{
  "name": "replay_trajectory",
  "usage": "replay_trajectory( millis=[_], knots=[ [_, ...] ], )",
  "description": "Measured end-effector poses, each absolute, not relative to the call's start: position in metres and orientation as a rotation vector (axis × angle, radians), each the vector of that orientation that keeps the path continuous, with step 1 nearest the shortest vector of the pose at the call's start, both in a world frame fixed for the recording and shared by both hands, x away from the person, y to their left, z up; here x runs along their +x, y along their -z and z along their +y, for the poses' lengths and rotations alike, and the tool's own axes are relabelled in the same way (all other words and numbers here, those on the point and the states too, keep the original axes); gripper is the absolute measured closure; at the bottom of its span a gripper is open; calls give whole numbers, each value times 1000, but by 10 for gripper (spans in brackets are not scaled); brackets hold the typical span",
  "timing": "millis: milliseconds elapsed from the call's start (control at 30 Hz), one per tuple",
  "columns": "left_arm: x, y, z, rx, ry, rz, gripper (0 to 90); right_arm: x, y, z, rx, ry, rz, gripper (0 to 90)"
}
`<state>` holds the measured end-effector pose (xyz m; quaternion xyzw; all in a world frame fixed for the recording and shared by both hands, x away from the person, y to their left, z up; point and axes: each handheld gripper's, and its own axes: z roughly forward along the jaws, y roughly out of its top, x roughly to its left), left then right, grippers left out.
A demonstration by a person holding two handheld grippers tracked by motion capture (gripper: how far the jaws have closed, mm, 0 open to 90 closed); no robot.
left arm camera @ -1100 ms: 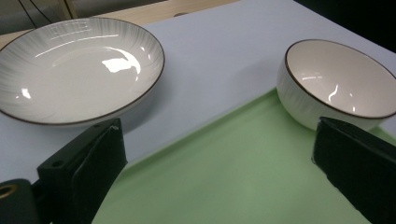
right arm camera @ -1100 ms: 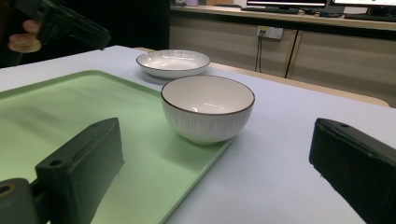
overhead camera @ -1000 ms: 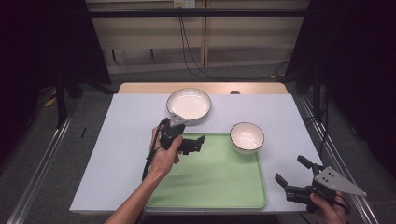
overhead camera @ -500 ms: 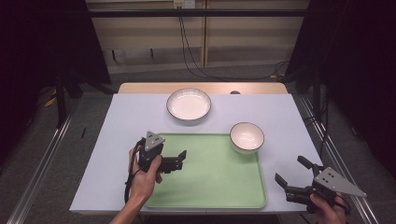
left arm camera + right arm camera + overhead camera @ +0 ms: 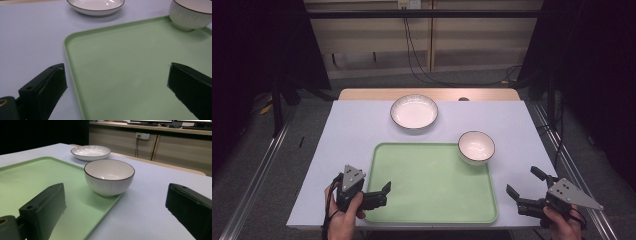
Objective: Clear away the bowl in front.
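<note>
The left gripper (image 5: 379,192) now sits at the lower left of the high view, over the green tray's (image 5: 432,172) near-left corner, having drawn back from beside the white plate (image 5: 414,111), jaws apart.

Glossy white ceramic bowl (image 5: 109,177) and plate (image 5: 90,152); smooth matt green plastic tray (image 5: 432,180).

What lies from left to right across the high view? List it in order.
left gripper → shallow plate → deep bowl → right gripper. The green tray spans the middle, so it is left out.
</note>
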<state>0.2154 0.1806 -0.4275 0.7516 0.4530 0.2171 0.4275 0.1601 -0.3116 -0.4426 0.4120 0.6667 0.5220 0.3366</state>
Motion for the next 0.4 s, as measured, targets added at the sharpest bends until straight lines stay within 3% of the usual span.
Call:
replay_trajectory(
  millis=[400],
  knots=[
    [204,432,200,1839,-565,1119,18,159,442,-311,1076,-1365,1739,27]
  ],
)
